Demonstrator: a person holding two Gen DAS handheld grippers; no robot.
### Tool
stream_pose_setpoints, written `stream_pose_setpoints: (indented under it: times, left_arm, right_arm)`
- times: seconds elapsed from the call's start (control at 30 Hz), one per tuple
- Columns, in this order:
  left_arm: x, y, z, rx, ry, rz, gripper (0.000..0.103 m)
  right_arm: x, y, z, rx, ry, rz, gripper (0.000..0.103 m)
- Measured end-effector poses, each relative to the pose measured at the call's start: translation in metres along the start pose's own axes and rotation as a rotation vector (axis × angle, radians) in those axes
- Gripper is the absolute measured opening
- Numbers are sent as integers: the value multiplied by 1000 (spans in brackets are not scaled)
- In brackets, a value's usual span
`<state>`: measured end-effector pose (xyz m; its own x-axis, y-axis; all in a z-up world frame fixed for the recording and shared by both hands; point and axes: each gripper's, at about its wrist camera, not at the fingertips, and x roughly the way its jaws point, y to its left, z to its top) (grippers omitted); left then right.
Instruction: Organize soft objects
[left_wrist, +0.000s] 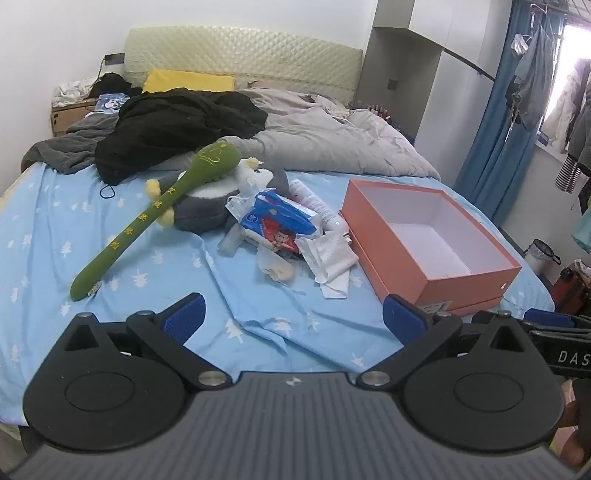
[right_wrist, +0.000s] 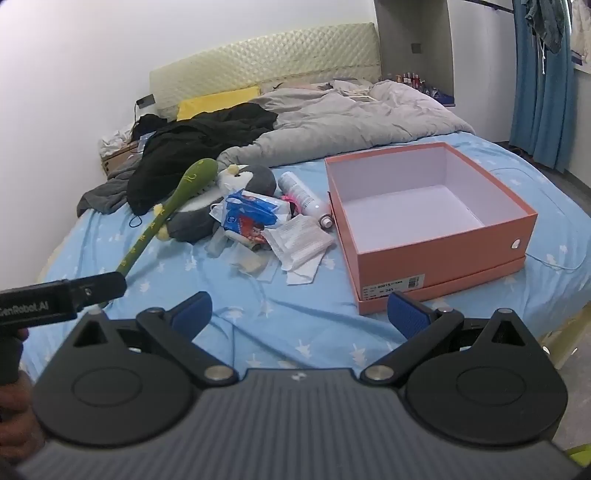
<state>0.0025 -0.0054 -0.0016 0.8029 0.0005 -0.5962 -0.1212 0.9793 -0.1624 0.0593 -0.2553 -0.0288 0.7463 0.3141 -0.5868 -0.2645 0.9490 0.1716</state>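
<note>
A long green plush stick (left_wrist: 147, 218) (right_wrist: 166, 206) lies across a grey and white penguin plush (left_wrist: 221, 199) (right_wrist: 236, 195) on the blue bed sheet (left_wrist: 110, 280) (right_wrist: 295, 325). Beside them lies a pile: a blue tissue pack (left_wrist: 277, 218) (right_wrist: 251, 214), white cloths (left_wrist: 328, 258) (right_wrist: 303, 240) and a white spray bottle (left_wrist: 317, 203) (right_wrist: 303, 195). An open, empty orange box (left_wrist: 406, 258) (right_wrist: 443, 258) stands to the right. My left gripper (left_wrist: 291, 317) and right gripper (right_wrist: 299, 314) are both open and empty, above the near sheet, short of the pile.
A black garment (left_wrist: 177, 125) (right_wrist: 199, 147) and a grey duvet (left_wrist: 325, 144) (right_wrist: 351, 118) cover the bed's far half, with a yellow pillow (left_wrist: 188, 81) at the headboard. Blue curtains (left_wrist: 498, 129) and hanging clothes are at the right. The bed edge runs right of the box.
</note>
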Motion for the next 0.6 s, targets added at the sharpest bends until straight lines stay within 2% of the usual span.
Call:
stream_pose_setpoints:
  times: [0.6]
  left_arm:
    - [3,0,-2,4,-2,-1,103]
  right_arm:
    - [1,1,-2,-3,-9,-7,103]
